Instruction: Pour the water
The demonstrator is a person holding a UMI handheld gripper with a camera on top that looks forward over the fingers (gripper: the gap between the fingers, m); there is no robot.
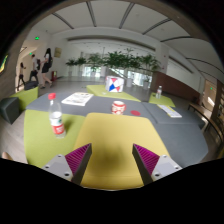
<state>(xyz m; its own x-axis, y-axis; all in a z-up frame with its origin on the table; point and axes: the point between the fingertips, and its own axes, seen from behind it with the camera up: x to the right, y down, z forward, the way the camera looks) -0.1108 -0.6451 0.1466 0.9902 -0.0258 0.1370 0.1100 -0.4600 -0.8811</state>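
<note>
Bottle (56,114) upright on table (110,150), ahead-left of my gripper (111,157) | fingers spread wide, holding nothing | risk: clipping it over on approach; cup (118,107) stands well apart.

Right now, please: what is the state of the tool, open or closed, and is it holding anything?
Tool: open, holding nothing; only yellow-green table between its fingers. The clear plastic bottle with red label stands beyond the left finger, untouched.

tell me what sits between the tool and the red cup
Nothing: in the gripper view only bare yellow tabletop lies between the open tool and the red cup. The bottle stands off to the side.
</note>
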